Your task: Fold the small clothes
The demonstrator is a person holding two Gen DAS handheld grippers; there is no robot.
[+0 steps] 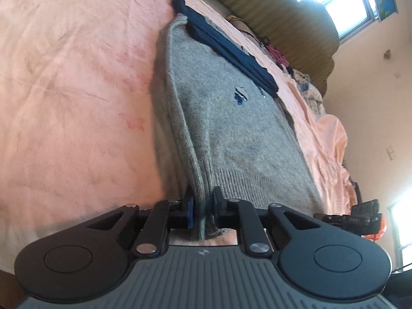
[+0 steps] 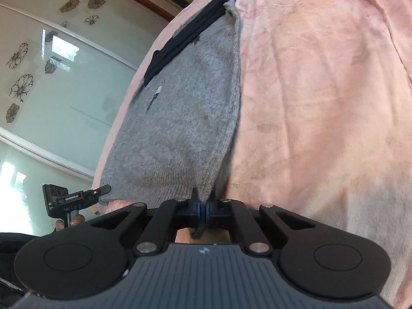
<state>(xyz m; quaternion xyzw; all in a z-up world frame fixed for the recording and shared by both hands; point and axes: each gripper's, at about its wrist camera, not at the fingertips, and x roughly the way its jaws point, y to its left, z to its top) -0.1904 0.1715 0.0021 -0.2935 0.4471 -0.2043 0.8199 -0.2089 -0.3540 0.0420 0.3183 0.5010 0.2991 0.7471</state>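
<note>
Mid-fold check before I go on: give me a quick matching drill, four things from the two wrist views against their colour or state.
Things:
1. left gripper
2. sweater
3. sheet
4. folded cloth across the sweater's far end

States:
A. pink, spread under everything
B. dark navy
C. grey knit, ribbed hem nearest the cameras
D. shut on the hem's corner, as is the right gripper

Pairs: 1-D, 2-C, 3-A, 4-B

Bright daylight from window [image 1: 334,2]; fisheye-warped edges.
</note>
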